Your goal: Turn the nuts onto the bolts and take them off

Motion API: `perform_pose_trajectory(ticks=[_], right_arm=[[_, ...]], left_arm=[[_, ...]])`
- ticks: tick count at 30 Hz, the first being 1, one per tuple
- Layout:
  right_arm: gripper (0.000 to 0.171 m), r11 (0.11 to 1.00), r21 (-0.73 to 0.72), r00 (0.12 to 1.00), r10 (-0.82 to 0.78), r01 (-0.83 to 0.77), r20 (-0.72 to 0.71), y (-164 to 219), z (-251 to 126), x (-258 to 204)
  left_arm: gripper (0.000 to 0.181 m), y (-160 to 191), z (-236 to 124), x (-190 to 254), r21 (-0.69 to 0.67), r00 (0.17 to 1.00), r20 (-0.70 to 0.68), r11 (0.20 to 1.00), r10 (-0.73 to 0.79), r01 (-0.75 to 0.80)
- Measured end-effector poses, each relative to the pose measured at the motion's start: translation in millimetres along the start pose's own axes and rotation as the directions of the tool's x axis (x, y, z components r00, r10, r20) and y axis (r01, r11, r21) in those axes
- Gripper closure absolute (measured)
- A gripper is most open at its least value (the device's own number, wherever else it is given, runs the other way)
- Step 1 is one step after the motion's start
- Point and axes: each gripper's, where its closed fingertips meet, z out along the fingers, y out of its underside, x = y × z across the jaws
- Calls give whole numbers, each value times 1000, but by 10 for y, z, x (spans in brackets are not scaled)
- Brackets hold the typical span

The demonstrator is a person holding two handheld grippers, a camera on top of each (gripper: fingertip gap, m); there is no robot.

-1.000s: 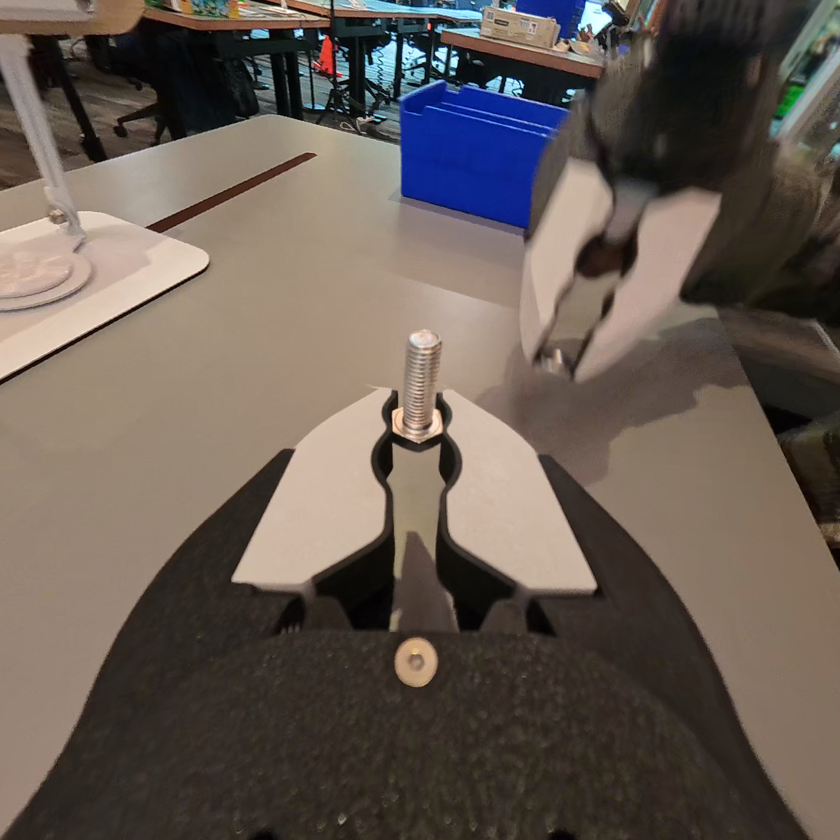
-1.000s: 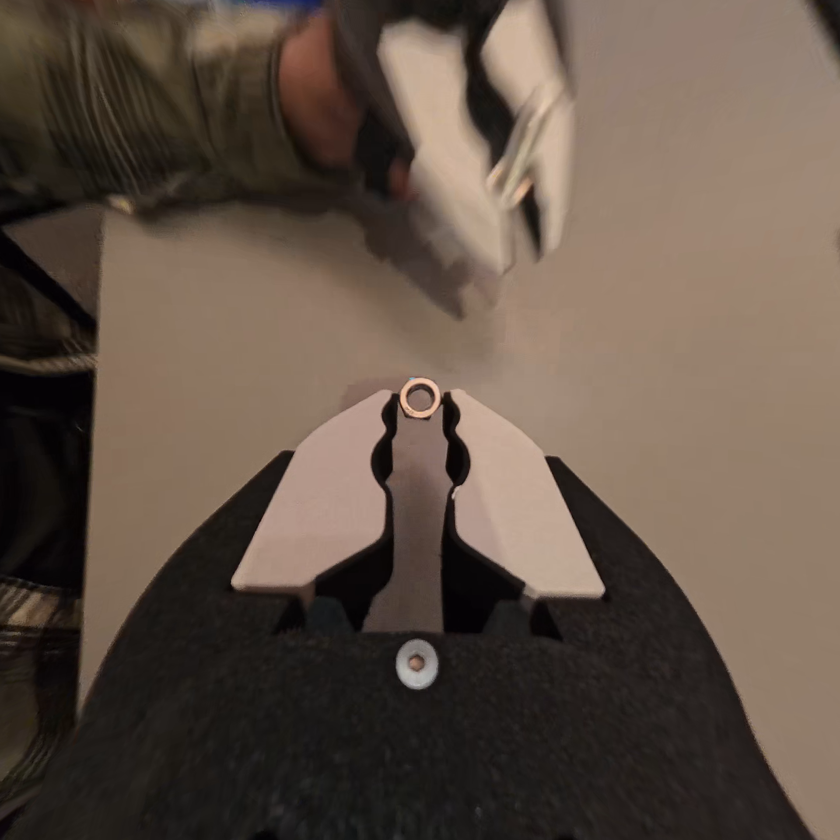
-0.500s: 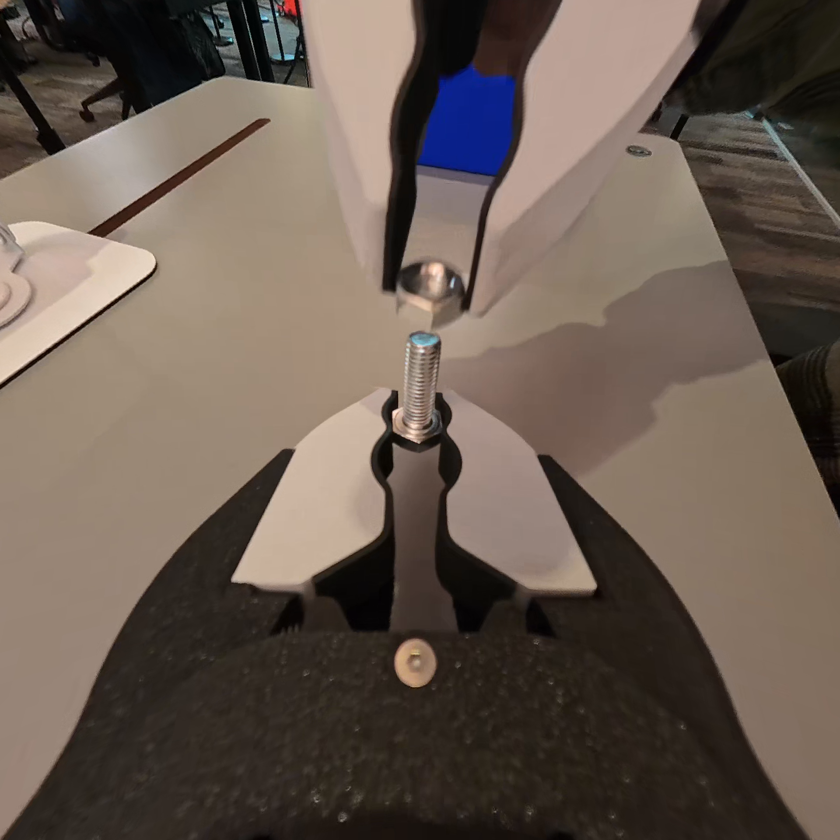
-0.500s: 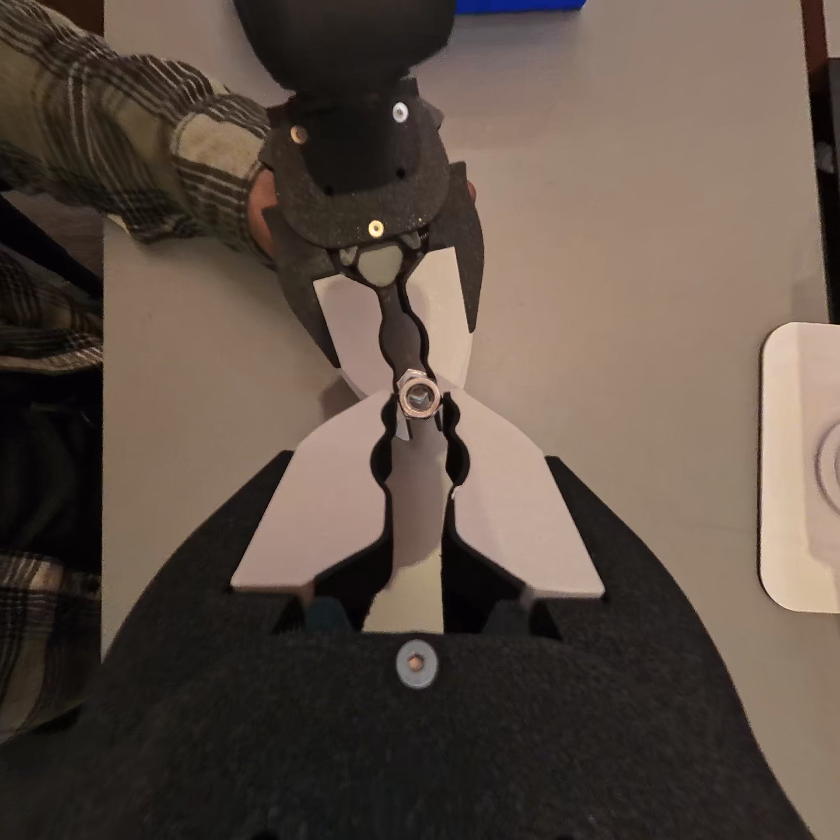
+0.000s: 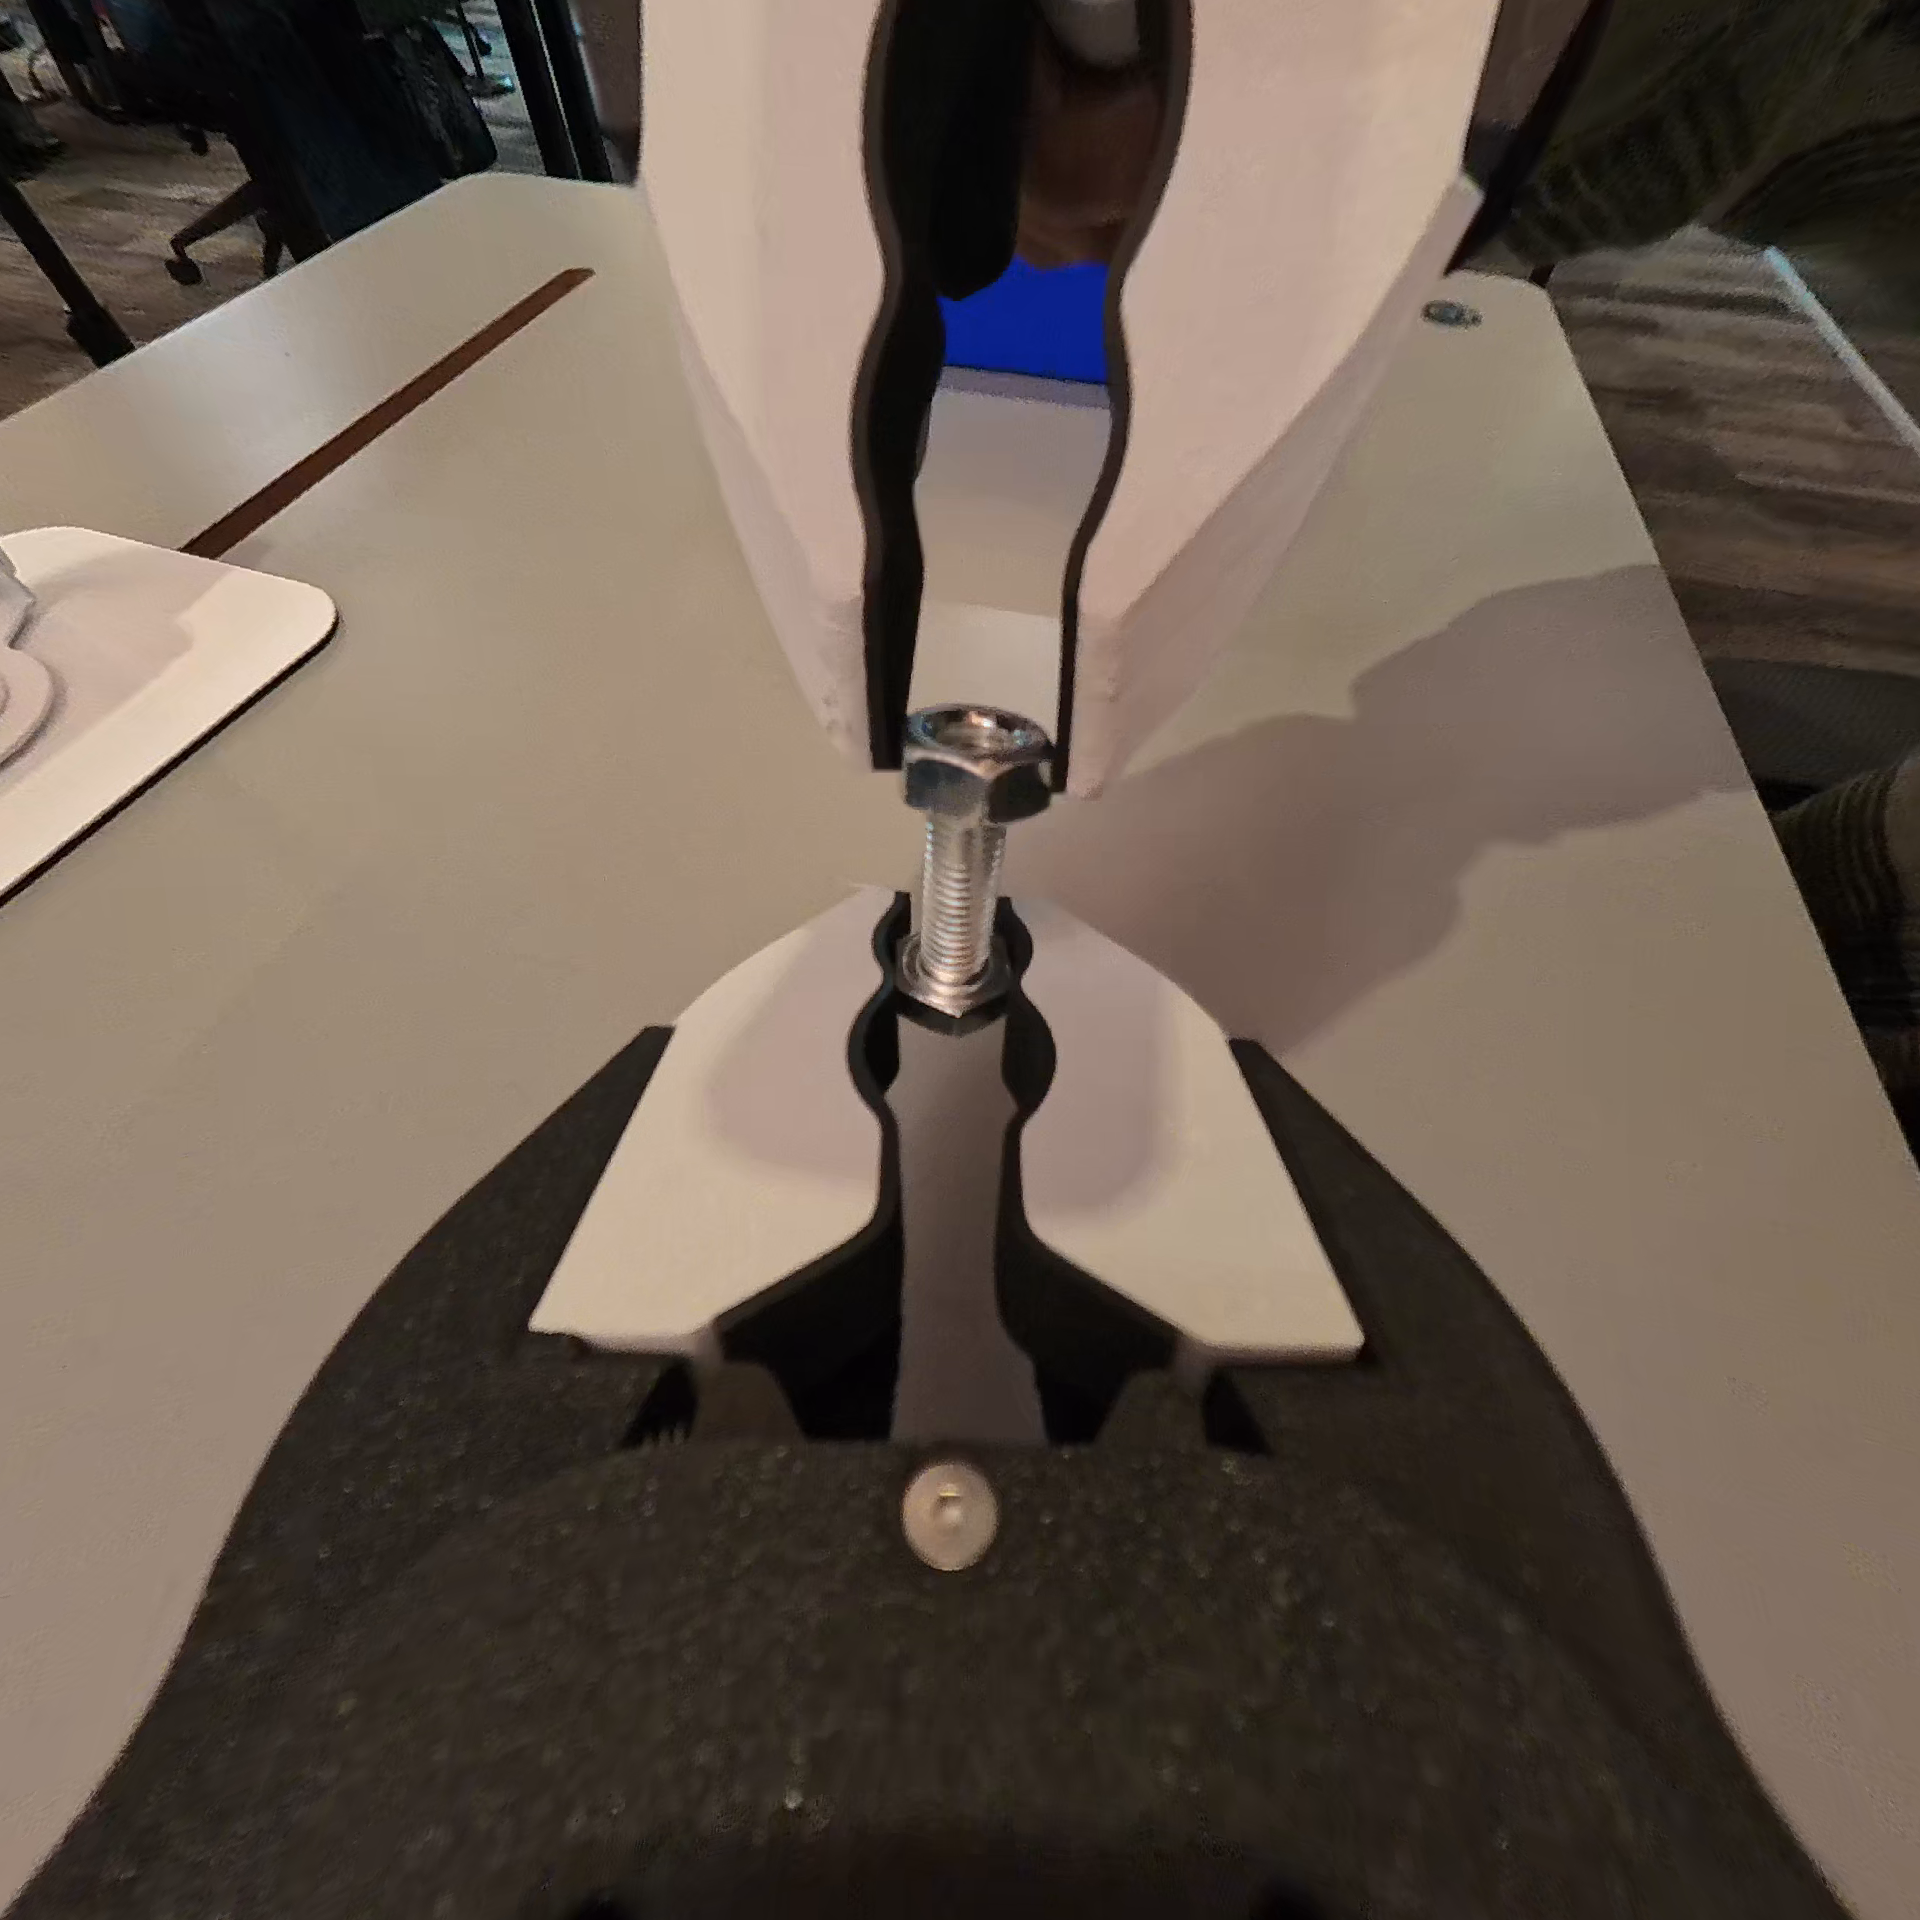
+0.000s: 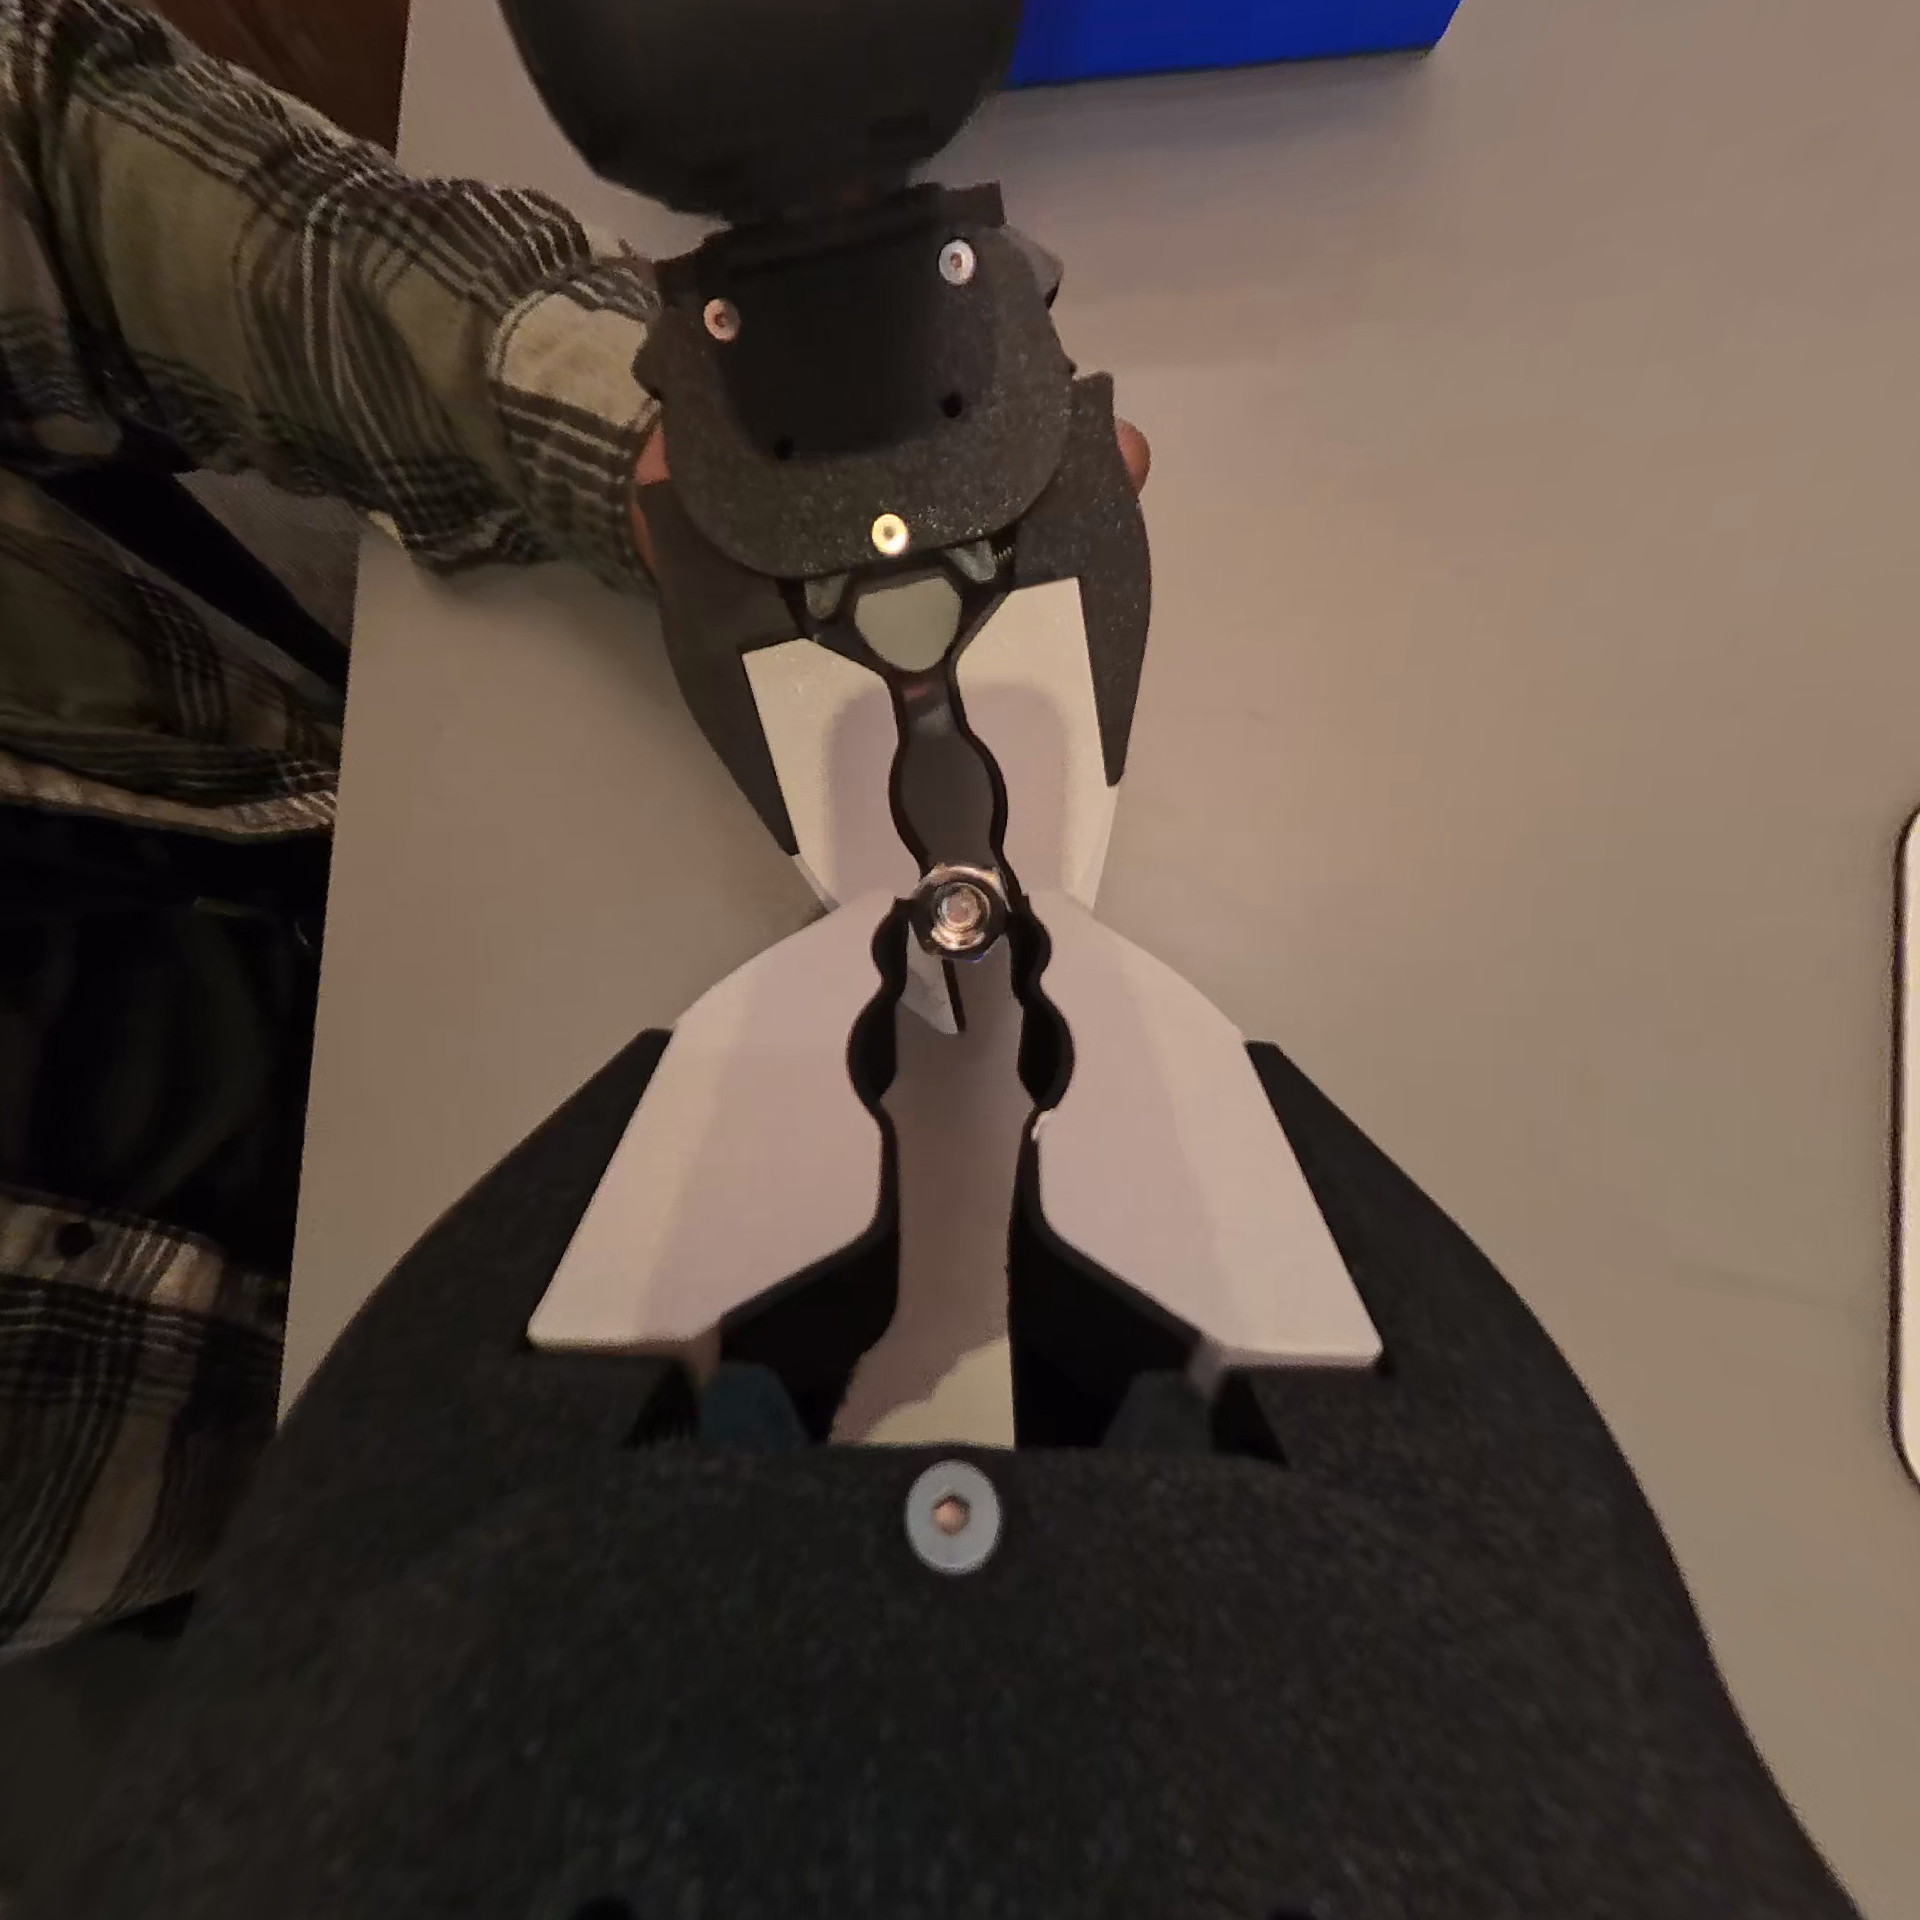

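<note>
My left gripper is shut on the head of a silver bolt and holds it upright, thread pointing up, above the grey table. My right gripper comes down from above and is shut on a silver hex nut, which sits on the top end of the bolt's thread. In the right wrist view the nut lies between my right gripper's fingertips, with the bolt's end showing in its hole. The left gripper shows beyond it, held by a hand in a plaid sleeve.
A blue bin stands at the back of the table, mostly hidden behind the right gripper. A white flat base lies at the left, and its edge shows in the right wrist view. The table's right edge drops to the floor. One gripper's finger ends stand about 5 cm off the other's. Between my left fingertips and the white flat base there is roughly 30 cm.
My right gripper swung in from the right with the nut, came over the bolt and lowered it. The nut went from just above the thread's tip to sitting on it.
</note>
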Motion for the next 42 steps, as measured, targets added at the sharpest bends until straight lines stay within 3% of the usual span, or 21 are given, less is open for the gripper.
perform_pose_trajectory(ticks=[10,17,36,42], right_arm=[[153,965,-250,997,-70,75,28,192,53,-60],[153,985,-146,995,-89,96,51,96,-22,-81],[152,981,-169,994,-91,99,59,180,27,-104],[152,960,-140,965,-222,241,137,186,-4,-211]], left_arm=[[166,164,107,58,-142,998,25,988,60,-56],[166,41,58,95,-55,999,-9,998,32,-33],[166,130,106,126,-112,999,-23,993,38,-41],[166,101,101,254,-84,993,-112,995,49,-58]])
